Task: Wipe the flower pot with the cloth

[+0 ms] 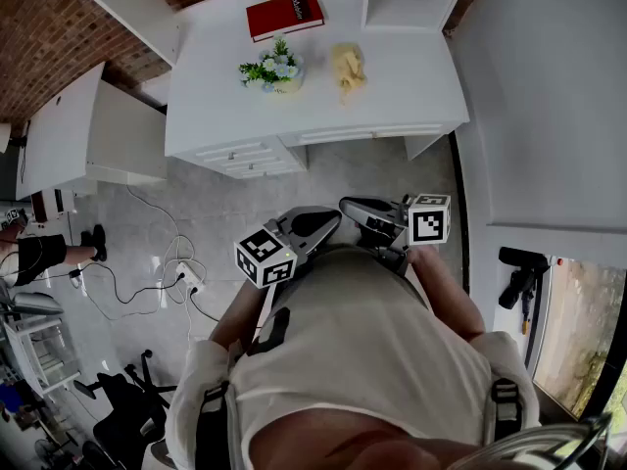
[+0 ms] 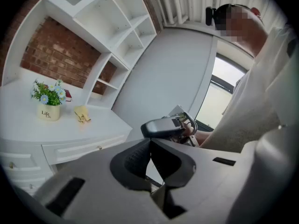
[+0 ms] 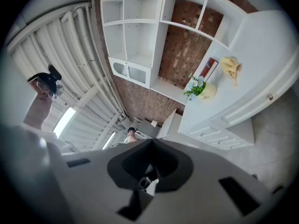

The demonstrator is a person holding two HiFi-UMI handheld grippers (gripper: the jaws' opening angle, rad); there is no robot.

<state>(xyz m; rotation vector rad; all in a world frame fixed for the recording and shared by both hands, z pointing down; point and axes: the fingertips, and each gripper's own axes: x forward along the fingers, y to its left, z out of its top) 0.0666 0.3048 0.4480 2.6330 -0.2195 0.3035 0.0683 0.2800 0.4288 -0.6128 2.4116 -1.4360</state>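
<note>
Flower pot stands on the white desk in the upper middle of the head view, well apart from both grippers. It holds green leaves and small pale flowers. Just to its right lies the yellow cloth, crumpled and not touching the pot. A red book lies flat behind them, nearer the top edge. The desk's drawers are shut.

Lower, at the middle of the frame, the person holds both tools close in front of the chest, above the grey floor. The left gripper points up and to the right, dipped slightly, with its jaws pressed together on nothing. Just beside it, the right gripper lies level and points left toward the other, with its jaws likewise closed and empty.
</note>
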